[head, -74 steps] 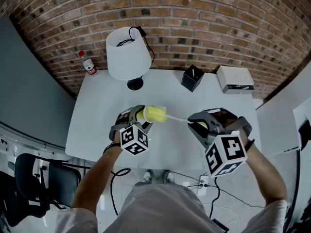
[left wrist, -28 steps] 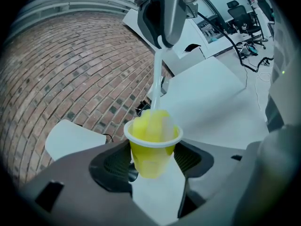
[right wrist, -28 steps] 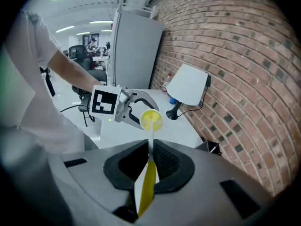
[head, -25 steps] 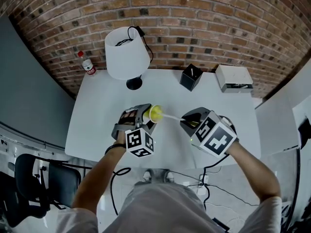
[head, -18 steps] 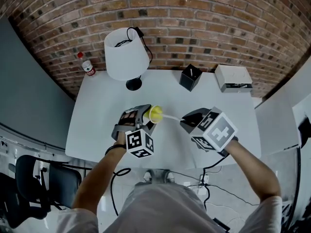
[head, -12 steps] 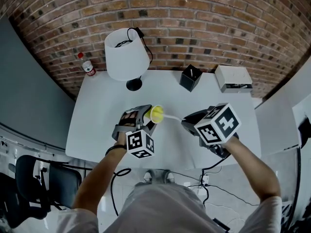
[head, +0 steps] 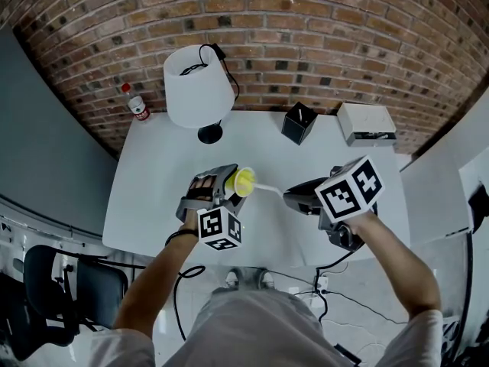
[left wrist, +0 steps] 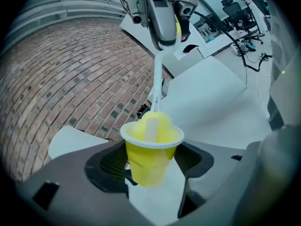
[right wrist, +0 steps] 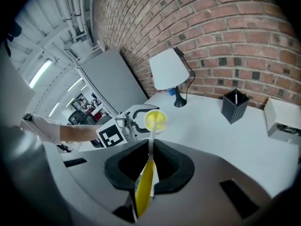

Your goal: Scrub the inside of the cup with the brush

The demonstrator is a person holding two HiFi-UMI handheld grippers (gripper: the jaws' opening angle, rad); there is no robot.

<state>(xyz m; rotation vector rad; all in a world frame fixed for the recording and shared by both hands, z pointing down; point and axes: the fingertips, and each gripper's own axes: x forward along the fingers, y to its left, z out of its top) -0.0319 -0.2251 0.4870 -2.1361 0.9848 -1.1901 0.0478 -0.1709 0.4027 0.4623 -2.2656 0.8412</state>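
A yellow cup is held on its side above the white table, mouth toward the right, with my left gripper shut on it. The brush has a yellow sponge head that sits inside the cup's mouth. Its thin white stem runs back to a yellow handle, on which my right gripper is shut.
A white lamp stands at the table's back left, with a small bottle beyond the edge. A black pen holder and a white box stand at the back right. A black chair is at lower left.
The brush head has gone from outside the cup into its mouth. My right gripper has rolled about the brush's axis, its marker cube swinging up and to the right. The left gripper hardly moved.
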